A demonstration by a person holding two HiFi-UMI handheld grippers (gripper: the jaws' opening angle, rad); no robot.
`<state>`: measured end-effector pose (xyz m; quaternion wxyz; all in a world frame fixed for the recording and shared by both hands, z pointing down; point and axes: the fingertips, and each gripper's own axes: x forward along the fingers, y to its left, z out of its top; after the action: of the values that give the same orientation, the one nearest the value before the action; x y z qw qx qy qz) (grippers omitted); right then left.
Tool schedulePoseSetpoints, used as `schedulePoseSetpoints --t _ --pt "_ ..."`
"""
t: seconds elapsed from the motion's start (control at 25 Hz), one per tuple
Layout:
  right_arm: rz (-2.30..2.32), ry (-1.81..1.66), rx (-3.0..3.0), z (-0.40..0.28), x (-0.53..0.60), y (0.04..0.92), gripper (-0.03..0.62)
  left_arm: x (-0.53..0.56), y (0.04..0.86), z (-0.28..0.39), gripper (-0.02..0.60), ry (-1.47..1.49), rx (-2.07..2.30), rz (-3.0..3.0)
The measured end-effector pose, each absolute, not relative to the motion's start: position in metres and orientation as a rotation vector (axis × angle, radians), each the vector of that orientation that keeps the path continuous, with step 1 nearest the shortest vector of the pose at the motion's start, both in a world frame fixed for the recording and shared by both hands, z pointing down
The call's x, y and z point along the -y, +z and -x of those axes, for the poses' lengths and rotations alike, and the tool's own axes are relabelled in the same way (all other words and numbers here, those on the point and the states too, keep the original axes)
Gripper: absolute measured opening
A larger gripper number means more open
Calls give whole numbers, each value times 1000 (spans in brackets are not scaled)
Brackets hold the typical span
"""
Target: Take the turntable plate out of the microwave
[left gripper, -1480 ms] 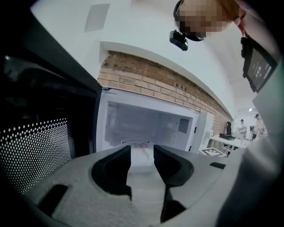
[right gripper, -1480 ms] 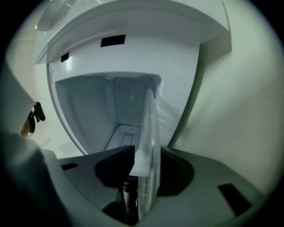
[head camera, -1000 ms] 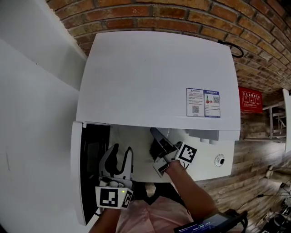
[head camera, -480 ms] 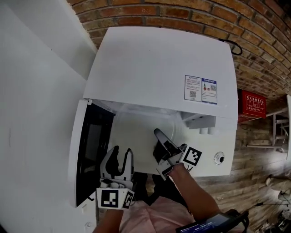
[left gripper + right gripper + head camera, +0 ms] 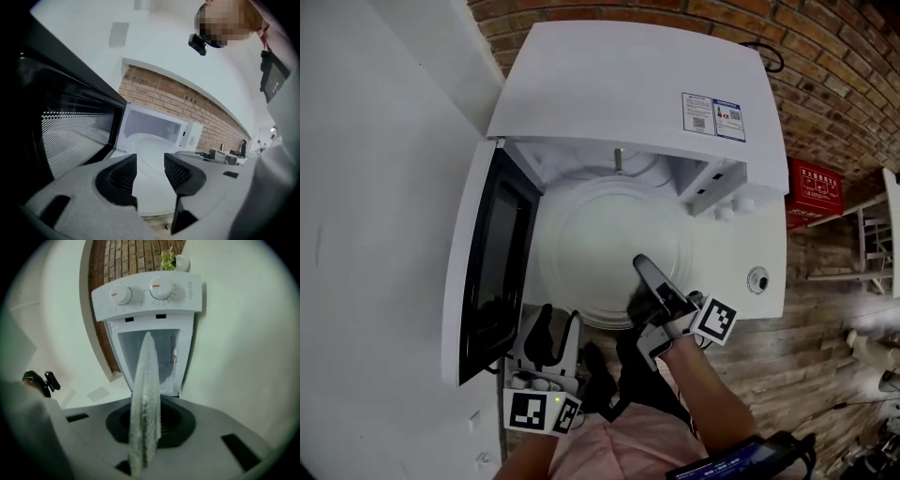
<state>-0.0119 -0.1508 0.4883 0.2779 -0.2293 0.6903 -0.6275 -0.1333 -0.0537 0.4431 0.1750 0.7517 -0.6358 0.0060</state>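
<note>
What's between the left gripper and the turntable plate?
Nothing. In the left gripper view the left gripper has empty, opening jaws, and only a bare gap separates them from the turntable plate just ahead.

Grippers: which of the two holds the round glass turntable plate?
The right gripper: its jaws pinch the rim of the round glass turntable plate. The left gripper has its jaws opening, with nothing between them.

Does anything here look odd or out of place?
Only the glass plate: it hangs in front of the open microwave, pinched at its near rim by the right gripper. Nothing looks spilled or broken.
</note>
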Motion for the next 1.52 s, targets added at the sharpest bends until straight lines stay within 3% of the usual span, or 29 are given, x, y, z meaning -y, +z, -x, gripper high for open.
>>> schedulePoseSetpoints --t 0.32,0.6,0.72,0.84,0.92,1.52 --pt "600 -1557 -1875 -3 95 423 31 36 417 134 379 -404 1490 -2052" --pt "537 -1501 -1965 1 35 368 31 20 360 116 416 -573 1296 -2132" --pt "547 -1482 -2009 4 19 359 31 7 352 116 367 -603 1254 -2148" --pt "562 -1472 -2054 8 7 358 32 -3 354 126 187 -644 1264 -2091" --pt "568 -1475 -2055 9 -2 362 31 -10 359 128 141 -634 1263 -2079" --pt "612 -1466 -2072 6 -27 366 31 -33 364 126 141 -621 1253 -2084"
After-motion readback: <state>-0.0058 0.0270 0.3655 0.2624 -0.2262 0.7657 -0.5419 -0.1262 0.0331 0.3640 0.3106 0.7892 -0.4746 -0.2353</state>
